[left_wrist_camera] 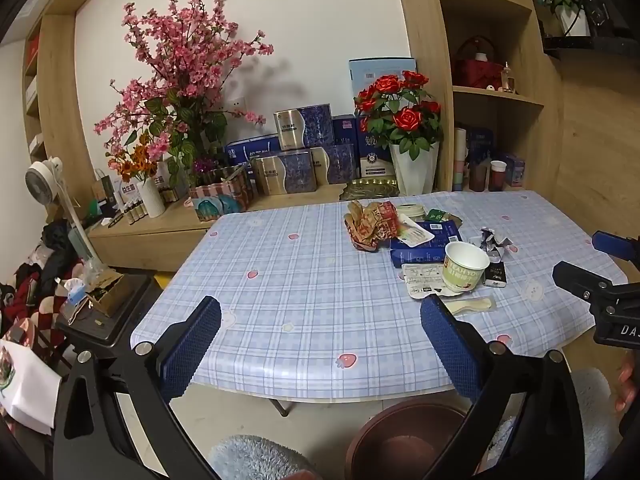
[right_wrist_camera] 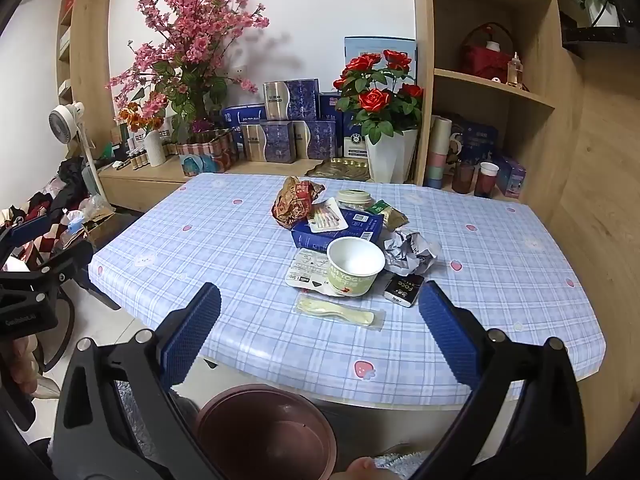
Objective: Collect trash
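Observation:
Trash lies on the checked table (right_wrist_camera: 240, 320): a white and green yogurt cup (right_wrist_camera: 355, 266), a wrapped plastic spoon (right_wrist_camera: 339, 313), a crumpled red-brown wrapper (right_wrist_camera: 296, 200), a blue carton (right_wrist_camera: 340, 232), crumpled foil (right_wrist_camera: 410, 254) and a small black pack (right_wrist_camera: 405, 289). The cup (left_wrist_camera: 466, 266) and the wrapper (left_wrist_camera: 372, 222) also show in the left wrist view. A brown bin (right_wrist_camera: 266, 434) stands on the floor below the table's front edge. My right gripper (right_wrist_camera: 320, 328) is open and empty, short of the spoon. My left gripper (left_wrist_camera: 320, 340) is open and empty over the table's near edge.
A low shelf behind the table holds pink blossoms (right_wrist_camera: 192, 40), red roses in a white pot (right_wrist_camera: 380, 100) and blue boxes (right_wrist_camera: 292, 120). A tall shelf unit (right_wrist_camera: 492, 80) stands at the right. A fan (left_wrist_camera: 44, 180) and piled clothes are at the left.

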`<action>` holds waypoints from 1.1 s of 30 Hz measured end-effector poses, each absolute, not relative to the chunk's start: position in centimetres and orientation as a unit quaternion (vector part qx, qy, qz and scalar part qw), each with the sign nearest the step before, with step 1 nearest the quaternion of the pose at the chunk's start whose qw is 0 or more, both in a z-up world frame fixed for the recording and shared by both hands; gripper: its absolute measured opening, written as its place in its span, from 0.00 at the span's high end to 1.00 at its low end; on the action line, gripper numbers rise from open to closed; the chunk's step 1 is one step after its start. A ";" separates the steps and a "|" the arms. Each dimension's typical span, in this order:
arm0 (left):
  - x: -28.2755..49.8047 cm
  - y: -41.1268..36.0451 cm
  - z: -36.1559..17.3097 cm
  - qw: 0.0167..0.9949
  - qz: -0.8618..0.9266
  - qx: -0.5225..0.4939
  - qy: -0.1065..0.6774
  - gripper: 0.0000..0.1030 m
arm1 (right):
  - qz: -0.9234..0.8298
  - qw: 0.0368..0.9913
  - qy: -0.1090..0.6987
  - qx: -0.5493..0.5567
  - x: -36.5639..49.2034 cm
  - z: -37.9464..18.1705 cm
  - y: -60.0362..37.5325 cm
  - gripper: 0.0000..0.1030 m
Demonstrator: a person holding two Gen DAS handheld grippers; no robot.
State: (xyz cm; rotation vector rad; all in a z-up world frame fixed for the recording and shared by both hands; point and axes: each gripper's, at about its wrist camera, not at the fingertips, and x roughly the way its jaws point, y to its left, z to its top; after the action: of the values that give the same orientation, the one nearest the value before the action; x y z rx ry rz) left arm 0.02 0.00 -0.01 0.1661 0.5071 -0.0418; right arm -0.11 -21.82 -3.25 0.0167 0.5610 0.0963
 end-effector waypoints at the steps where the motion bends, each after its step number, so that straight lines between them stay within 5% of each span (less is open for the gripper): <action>1: 0.0 0.0 0.0 0.964 -0.021 0.082 0.251 0.05 | 0.048 0.960 0.277 0.008 -0.1 -3.2 -21.8 0.05; 33: 0.1 0.6 -0.7 0.963 -0.018 0.083 0.255 0.05 | 0.039 0.959 0.282 0.012 -0.2 -3.1 -22.0 0.05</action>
State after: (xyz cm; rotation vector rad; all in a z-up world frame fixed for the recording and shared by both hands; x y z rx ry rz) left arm 0.09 0.61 -0.73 0.1683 0.5170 -0.0362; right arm -0.18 -22.04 -3.08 0.0248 0.5711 0.0796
